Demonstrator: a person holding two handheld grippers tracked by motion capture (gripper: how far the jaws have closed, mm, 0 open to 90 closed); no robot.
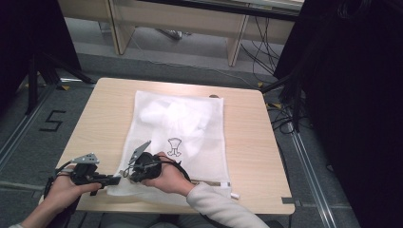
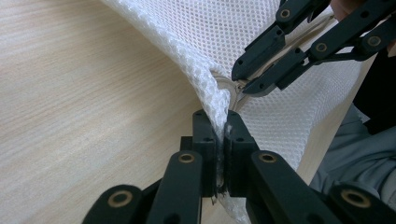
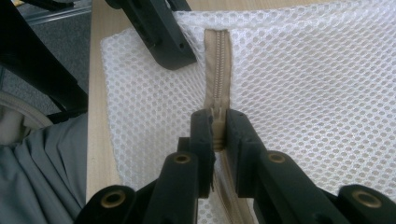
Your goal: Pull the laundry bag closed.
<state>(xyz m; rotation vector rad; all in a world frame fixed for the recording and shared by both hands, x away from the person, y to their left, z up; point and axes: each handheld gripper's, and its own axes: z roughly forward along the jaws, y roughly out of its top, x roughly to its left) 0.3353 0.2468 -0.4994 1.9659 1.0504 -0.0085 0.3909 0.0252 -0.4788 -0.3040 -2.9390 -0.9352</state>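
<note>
A white mesh laundry bag (image 1: 190, 128) lies flat on the wooden table (image 1: 247, 142), with white cloth inside and a small black emblem on it. Its beige zipper (image 3: 218, 60) runs along the near edge. My left gripper (image 1: 116, 180) is shut on the bag's near left corner; in the left gripper view the mesh (image 2: 261, 37) is pinched between the jaws (image 2: 219, 137). Just to its right, my right gripper (image 1: 127, 172) is shut on the zipper pull (image 3: 217, 122), with mesh (image 3: 303, 70) on either side. The right gripper's fingertips (image 2: 247, 77) touch the zipper end close above the left jaws.
Bare tabletop borders the bag on both sides. A black stand (image 1: 33, 80) is on the floor at the left, cables (image 1: 266, 52) trail at the back right, and a dark curtain (image 1: 356, 95) hangs at the right. The floor carries a painted "5" (image 1: 52, 121).
</note>
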